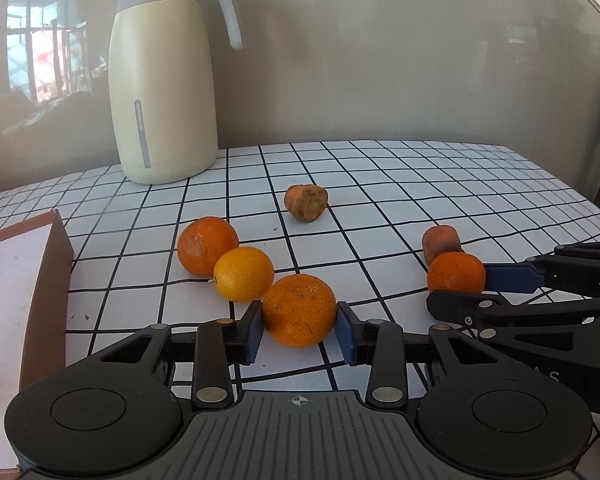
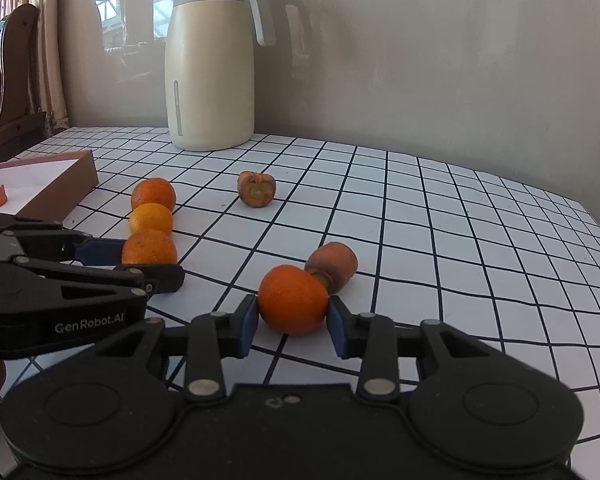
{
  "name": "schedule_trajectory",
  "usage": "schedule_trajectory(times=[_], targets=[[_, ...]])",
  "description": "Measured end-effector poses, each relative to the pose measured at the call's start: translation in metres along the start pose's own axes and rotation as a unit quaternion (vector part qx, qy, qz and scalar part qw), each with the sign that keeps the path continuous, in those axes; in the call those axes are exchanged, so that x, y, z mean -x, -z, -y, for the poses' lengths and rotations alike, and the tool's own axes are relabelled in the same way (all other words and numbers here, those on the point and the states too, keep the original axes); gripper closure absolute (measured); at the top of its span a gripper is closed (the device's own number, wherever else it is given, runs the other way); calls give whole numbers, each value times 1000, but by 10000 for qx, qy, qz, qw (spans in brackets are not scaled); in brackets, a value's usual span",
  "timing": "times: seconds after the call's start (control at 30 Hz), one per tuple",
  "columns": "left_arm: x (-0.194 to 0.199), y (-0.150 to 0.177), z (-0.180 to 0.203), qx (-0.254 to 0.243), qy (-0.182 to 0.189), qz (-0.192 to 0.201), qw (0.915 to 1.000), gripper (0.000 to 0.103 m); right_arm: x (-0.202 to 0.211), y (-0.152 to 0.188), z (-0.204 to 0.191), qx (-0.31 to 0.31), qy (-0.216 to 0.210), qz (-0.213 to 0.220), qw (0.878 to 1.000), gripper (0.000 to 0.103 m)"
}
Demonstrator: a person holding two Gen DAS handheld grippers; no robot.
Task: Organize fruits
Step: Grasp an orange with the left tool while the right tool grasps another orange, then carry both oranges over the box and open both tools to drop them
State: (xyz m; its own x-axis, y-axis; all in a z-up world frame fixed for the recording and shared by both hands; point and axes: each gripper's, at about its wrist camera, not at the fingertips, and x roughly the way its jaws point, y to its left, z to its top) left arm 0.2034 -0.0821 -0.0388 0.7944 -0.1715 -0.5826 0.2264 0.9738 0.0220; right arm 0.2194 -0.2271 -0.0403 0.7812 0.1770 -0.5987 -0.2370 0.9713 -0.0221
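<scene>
On checked cloth [image 1: 380, 184], both grippers (left [image 1: 300, 326], right [image 2: 292, 324]) clamp oranges [image 1: 299, 310]

Both grippers sit low over the table, fingers pointing forward, side by side. The left gripper [image 1: 299, 330] has its blue pads pressed against either side of an orange [image 1: 299, 310]. The right gripper [image 2: 293, 322] is doing the same, pads tight on a second orange [image 2: 293, 299]. A bit of hand shows behind the left one.
</scene>
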Motion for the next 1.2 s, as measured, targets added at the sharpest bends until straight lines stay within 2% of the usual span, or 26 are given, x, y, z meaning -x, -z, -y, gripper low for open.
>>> schedule_trajectory(times=[0.3,0.57,0.97,1.2], targets=[[22,3,-3,-8,-9,170,9999,65,7,-3,-4,-13,94,97,9999,75],[58,6,-8,-58,-29,359,9993,65,34,-6,-9,-41,118,312,9994,74],[118,16,-38,24,-383,635,9972,65,79,-4,-38,206,-61,651,9976,74],[148,42,-58,181,-553,566,9967,65,95,4,-61,320,-259,691,9968,74]])
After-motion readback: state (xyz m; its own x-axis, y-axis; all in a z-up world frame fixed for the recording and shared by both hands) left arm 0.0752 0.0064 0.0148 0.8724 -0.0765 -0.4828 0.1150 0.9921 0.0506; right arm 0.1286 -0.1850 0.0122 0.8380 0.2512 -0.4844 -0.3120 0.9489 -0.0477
